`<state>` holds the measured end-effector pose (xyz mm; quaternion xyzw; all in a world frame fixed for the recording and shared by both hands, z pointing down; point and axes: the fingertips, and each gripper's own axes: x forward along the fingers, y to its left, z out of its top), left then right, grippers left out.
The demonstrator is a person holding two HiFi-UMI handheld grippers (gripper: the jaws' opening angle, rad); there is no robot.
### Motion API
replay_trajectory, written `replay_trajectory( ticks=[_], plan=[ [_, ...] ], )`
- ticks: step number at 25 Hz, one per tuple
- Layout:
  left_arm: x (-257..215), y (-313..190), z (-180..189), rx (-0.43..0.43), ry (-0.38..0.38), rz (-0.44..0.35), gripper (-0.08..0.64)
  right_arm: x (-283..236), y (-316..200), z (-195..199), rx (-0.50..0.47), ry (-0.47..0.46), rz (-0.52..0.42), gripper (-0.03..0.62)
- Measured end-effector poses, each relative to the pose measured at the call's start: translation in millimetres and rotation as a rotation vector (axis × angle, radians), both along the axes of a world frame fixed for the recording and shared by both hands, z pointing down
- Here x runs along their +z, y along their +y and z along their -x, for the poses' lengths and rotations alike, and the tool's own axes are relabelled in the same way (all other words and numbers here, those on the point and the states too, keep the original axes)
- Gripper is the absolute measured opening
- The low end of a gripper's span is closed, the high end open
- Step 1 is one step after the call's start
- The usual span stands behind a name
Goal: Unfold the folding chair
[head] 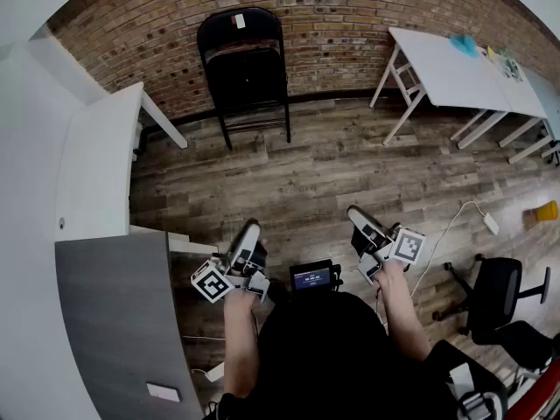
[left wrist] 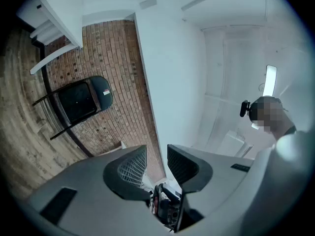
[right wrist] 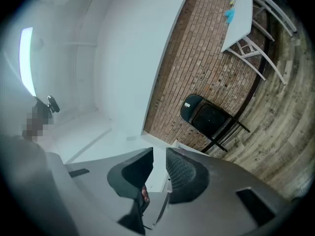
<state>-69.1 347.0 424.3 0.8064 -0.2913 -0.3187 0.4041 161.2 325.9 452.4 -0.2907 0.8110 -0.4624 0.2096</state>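
Closest in, the person holds both tools out in front over the wood-plank floor [head: 332, 173]. The left gripper [head: 248, 232] has its jaws spread with a clear gap and nothing between them. The right gripper [head: 358, 214], a little way off to the right, has its jaws nearer each other, with only a narrow slot between the pads, and it pinches nothing either. Between the two hands a small screen device [head: 312, 277] sits at the person's chest.

On the near left is a grey cabinet top [head: 114, 322], and just past it a white table [head: 92, 178] runs along the left side. On the near right stands a black office chair [head: 494, 297], and a white cable [head: 446, 234] trails over the boards beside it.

At the far side, the black folding chair [head: 243, 64] is still folded flat. It stands upright against the brick wall [head: 350, 24], well apart from both grippers and slightly left of straight ahead. To the far right a white trestle table [head: 455, 73] stands by the same wall, with a few small coloured things at its far end.
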Motion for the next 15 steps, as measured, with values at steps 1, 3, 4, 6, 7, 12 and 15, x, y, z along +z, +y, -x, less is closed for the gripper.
replay_trajectory(
  ticks=[1,3,4,6,7,12,15],
  plan=[
    [0.2,0.2,-0.7,0.001,0.002,-0.001,0.132,-0.8,0.1,-0.2,0.001,-0.001,-0.004,0.087],
    [0.6,0.7,-2.2,0.002,0.001,-0.002,0.132,-1.5,0.6,-1.5,0.003,-0.002,-0.012,0.087],
    [0.9,0.9,-3.0,0.003,-0.002,-0.003,0.132,-1.3,0.7,-2.7,0.004,-0.002,-0.015,0.087],
    [0.3,-0.2,-5.9,0.007,-0.012,-0.007,0.132,-0.5,0.1,-7.2,0.01,-0.006,-0.019,0.087],
    [-0.7,-1.5,-8.3,0.01,-0.014,-0.006,0.132,-0.3,-0.8,-11.0,0.014,-0.011,-0.018,0.087],
    [-10.1,-10.1,-26.0,0.018,-0.051,-0.014,0.132,-1.9,-7.6,-34.3,0.037,-0.038,-0.026,0.087],
    [-11.0,-11.8,-36.2,0.024,-0.069,-0.01,0.132,-1.0,-10.3,-48.9,0.057,-0.056,-0.031,0.087]
  ],
)
